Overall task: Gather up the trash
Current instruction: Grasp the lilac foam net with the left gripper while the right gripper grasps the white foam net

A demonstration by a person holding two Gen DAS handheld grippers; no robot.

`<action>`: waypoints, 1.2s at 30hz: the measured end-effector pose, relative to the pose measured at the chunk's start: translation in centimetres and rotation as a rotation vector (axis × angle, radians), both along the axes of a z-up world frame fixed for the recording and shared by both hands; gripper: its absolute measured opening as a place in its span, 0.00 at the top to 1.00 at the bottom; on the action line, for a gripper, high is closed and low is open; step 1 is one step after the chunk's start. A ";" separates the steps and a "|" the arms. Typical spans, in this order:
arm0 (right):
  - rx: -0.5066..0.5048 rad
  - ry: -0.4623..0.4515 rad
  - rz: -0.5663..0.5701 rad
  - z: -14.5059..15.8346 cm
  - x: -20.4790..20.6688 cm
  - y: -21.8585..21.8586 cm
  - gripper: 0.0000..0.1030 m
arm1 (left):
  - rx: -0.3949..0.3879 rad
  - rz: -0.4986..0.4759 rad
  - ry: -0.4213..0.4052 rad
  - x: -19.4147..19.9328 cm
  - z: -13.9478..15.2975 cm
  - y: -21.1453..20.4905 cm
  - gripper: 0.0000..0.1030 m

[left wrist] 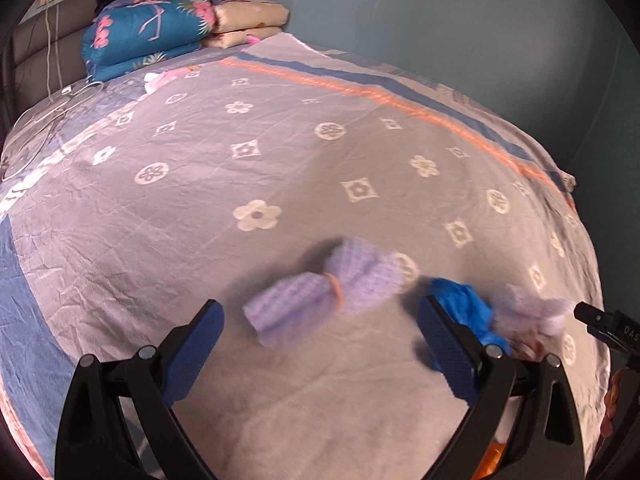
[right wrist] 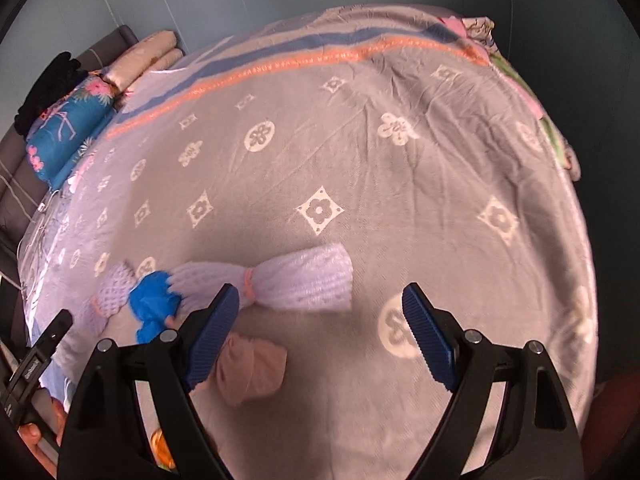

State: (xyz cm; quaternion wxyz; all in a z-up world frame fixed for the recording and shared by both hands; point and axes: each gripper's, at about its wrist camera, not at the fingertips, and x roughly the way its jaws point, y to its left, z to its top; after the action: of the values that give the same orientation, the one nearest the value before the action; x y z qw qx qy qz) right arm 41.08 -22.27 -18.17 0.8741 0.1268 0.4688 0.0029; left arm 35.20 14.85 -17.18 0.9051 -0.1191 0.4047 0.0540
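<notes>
Trash lies on a grey flower-patterned bedspread [left wrist: 280, 152]. A lavender foam net [left wrist: 324, 292] tied with an orange band lies just ahead of my open left gripper [left wrist: 320, 306], in line with the gap between its fingers. To its right are a crumpled blue scrap [left wrist: 468, 308] and a second foam net [left wrist: 532, 308]. In the right wrist view that second net [right wrist: 296, 280] lies just beyond my open right gripper [right wrist: 320, 292]. The blue scrap [right wrist: 154, 300] and the first net [right wrist: 112, 292] lie to the left, a pink crumpled piece [right wrist: 252, 368] beside the left finger. Neither gripper holds anything.
Folded quilts [left wrist: 148, 28] and pillows [left wrist: 248, 20] are stacked by the headboard, with white cables [left wrist: 52, 108] at the bed's left edge. An orange object [right wrist: 160, 444] shows low down, partly hidden. Each gripper appears at the edge of the other's view [left wrist: 600, 320] [right wrist: 44, 344].
</notes>
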 end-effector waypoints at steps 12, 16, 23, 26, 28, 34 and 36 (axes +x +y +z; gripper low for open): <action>0.005 0.049 -0.007 -3.7 3.2 1.3 0.23 | 0.001 -0.006 0.087 3.0 -4.3 1.1 0.13; 0.009 0.041 0.002 -3.7 3.3 1.9 0.32 | 0.024 -0.044 0.098 3.3 -4.9 0.2 0.23; -0.027 0.043 0.053 -3.5 3.6 3.8 0.45 | 0.045 -0.103 0.081 3.7 -4.8 -1.0 0.60; -0.041 0.040 0.059 -3.1 3.5 4.1 0.54 | 0.018 -0.115 0.063 3.5 -4.1 -0.9 0.77; -0.065 0.033 0.068 -2.9 3.5 4.4 0.62 | 0.004 -0.112 0.056 3.3 -4.0 -0.7 0.77; -0.071 0.035 0.080 -2.6 3.1 4.4 0.83 | -0.015 -0.114 0.040 2.9 -3.3 -0.6 0.79; -0.047 0.040 0.073 -2.5 2.9 4.0 0.84 | -0.030 -0.115 0.031 2.7 -2.9 -0.5 0.79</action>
State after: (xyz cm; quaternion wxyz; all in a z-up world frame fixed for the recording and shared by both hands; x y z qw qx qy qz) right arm 43.99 -18.24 -20.63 0.8667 0.0893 0.4904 0.0213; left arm 37.89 14.32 -20.12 0.8985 -0.1082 0.4254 -0.0021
